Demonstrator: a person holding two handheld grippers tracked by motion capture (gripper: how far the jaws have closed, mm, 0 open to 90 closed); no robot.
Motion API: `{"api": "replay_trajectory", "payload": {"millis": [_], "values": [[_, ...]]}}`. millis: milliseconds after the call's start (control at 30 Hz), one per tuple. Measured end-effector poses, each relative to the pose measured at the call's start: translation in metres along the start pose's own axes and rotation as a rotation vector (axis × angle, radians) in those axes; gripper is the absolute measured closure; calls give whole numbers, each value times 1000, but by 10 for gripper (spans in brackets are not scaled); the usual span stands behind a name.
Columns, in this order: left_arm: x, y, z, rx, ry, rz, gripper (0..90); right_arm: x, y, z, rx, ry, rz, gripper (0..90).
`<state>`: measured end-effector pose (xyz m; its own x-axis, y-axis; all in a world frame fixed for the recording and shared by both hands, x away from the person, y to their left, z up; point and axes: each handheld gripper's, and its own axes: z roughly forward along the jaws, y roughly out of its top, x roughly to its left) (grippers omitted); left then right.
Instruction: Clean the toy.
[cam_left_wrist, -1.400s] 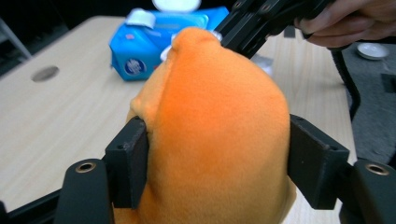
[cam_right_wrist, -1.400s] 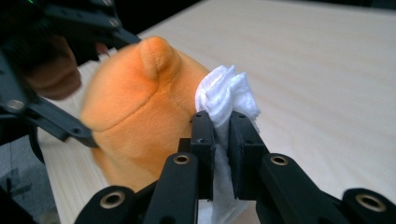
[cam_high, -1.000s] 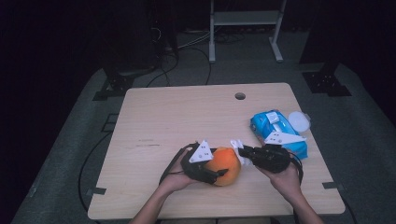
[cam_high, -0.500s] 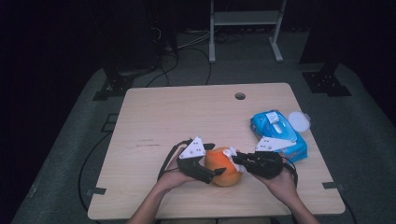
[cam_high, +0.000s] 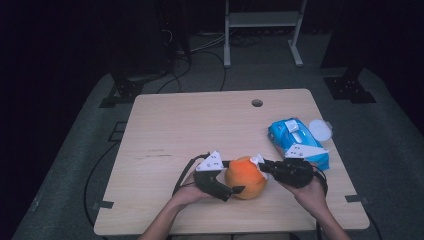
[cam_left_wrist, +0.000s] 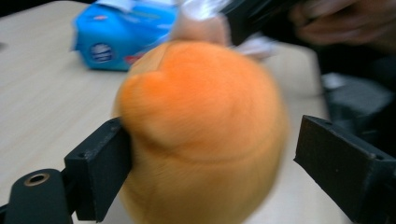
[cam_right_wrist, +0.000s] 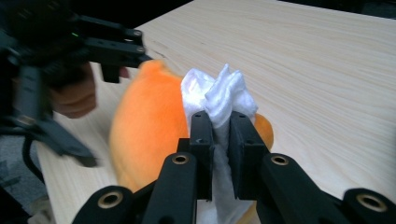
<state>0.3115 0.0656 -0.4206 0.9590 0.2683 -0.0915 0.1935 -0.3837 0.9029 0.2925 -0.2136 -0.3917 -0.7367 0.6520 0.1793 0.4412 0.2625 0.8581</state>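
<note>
Hands meet low over the counter (cam_high: 165, 130): left gripper (cam_high: 236, 190) fingers, just opened, flank the orange toy (cam_high: 245, 177); right gripper (cam_high: 263, 165) pinches a tissue (cam_right_wrist: 219, 95).

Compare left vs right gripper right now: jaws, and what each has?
The left gripper has its jaws spread around the orange plush; they have just been opening, one touching it, the other apart with a gap. The right gripper has its jaws shut on a white wipe pressed against the plush. In the high view the left comes at the plush from its left side, the right from its right. Both are black, hand-held and low over the table.
</note>
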Motion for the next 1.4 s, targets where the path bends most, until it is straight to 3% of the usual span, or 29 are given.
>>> {"api": "replay_trajectory", "payload": {"millis": [67,167,233,300,333,433,600,700,733,800,867,967,1033,1100,1200,1267,1333,1400], "values": [[1,-1,0,4,21,4,124,-2,0,-2,-2,-1,6,801],[4,-5,11,81,68,-10,50,-1,0,-1,3,4,3,801],[8,-9,18,89,44,-47,15,0,0,-1,2,7,-5,801],[7,-10,19,65,43,-49,40,1,0,0,5,8,-7,801],[6,-10,17,49,51,-39,130,2,1,0,4,7,-2,802],[-2,-3,9,3,82,16,261,3,3,-4,-30,-5,-3,805],[-8,8,-7,-19,150,102,276,11,10,-9,-72,0,-22,806],[-9,1,0,48,185,119,276,11,9,-1,-49,-8,-24,806],[-7,-4,5,81,176,116,274,10,7,3,-34,-4,-20,806],[-8,-11,10,69,163,101,271,12,4,11,-15,18,-14,808],[-8,-11,10,71,163,95,269,25,5,13,-12,-4,-60,808],[-8,-10,11,74,171,69,268,41,10,13,-27,54,-101,808],[-6,-10,10,77,176,54,265,49,12,16,-24,57,-137,807],[-2,-11,8,67,180,15,264,47,11,17,-23,36,-152,807],[5,-13,5,44,174,-53,263,29,6,14,-13,-62,-149,808],[7,-13,5,37,173,-71,263,19,2,12,-11,-62,-98,808],[7,-13,6,37,177,-70,263,19,1,13,-11,-58,-89,809],[6,-13,8,39,189,-78,261,29,2,16,-15,-29,-105,809]]}}
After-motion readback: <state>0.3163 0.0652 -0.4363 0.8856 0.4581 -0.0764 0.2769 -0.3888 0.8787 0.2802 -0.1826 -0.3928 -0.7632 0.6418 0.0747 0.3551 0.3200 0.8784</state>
